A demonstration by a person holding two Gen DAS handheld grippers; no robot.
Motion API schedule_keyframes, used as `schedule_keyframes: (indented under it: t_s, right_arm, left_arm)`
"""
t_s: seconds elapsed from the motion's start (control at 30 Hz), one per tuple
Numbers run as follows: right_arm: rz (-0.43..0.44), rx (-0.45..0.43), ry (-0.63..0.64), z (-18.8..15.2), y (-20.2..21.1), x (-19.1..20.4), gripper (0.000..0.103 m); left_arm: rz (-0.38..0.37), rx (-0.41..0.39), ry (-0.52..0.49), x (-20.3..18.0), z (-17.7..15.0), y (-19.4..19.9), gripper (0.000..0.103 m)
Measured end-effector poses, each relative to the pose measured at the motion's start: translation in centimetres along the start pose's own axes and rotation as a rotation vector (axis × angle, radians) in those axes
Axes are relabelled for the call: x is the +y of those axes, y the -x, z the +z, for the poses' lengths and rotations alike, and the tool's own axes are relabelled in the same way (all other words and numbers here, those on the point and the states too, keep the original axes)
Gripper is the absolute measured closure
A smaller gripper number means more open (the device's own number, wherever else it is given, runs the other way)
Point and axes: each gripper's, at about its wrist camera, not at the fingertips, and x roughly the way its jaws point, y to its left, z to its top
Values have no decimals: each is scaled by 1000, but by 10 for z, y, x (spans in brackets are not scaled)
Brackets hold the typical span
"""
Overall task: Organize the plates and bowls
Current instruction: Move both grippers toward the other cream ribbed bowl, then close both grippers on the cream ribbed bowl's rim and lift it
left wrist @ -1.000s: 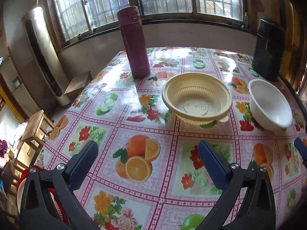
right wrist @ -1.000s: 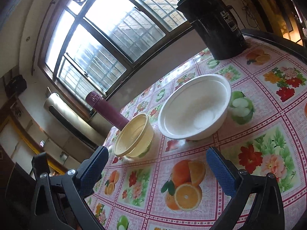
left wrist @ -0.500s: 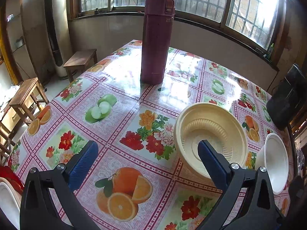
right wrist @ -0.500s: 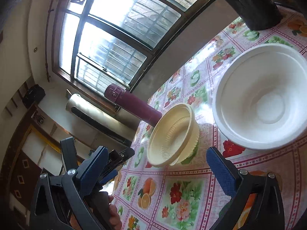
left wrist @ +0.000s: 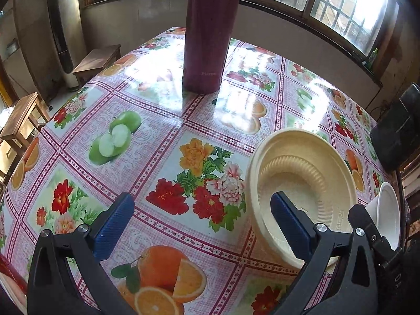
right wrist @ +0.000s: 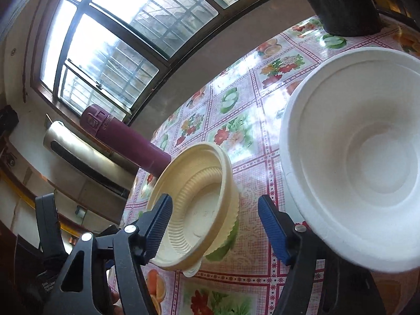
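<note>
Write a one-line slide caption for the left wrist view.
Open left gripper straddles the near rim of a cream bowl on a fruit-print tablecloth, maroon flask behind.

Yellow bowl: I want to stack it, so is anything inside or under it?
The yellow bowl looks empty inside. A small whitish edge pokes out beneath it; what it is stays hidden.
</note>
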Motion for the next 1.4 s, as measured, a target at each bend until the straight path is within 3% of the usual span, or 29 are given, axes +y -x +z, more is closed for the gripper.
schedule_keyframes:
  t_s: [0.2, 0.3, 0.57, 0.67, 0.73, 0.83, 1.33, 1.4]
  right_arm:
    - [-59, -25, 69, 3, -4, 6, 49]
    - [-67, -14, 71, 2, -8, 4, 61]
    - [-82, -29, 85, 2, -6, 2, 68]
    - [-86, -34, 98, 2, -6, 3, 71]
    - [-85, -35, 101, 2, -6, 4, 74]
    - [-80, -35, 112, 1, -6, 5, 75]
    - [-76, -34, 141, -3, 1, 12, 88]
    - [-79, -33, 135, -4, 4, 12, 89]
  left_arm:
    - [-33, 14, -26, -9, -3, -6, 0]
    - [-49, 27, -37, -13, -5, -9, 0]
    - [-2, -35, -79, -22, -8, 1, 3]
    - [3, -42, -82, -23, -9, 0, 12]
    - [-12, -30, -69, -18, -10, -3, 31]
    - [-53, -12, -51, -15, -11, -8, 46]
    - [-86, -18, -119, -31, -18, -3, 79]
    - [-87, -20, -128, -33, -20, 0, 79]
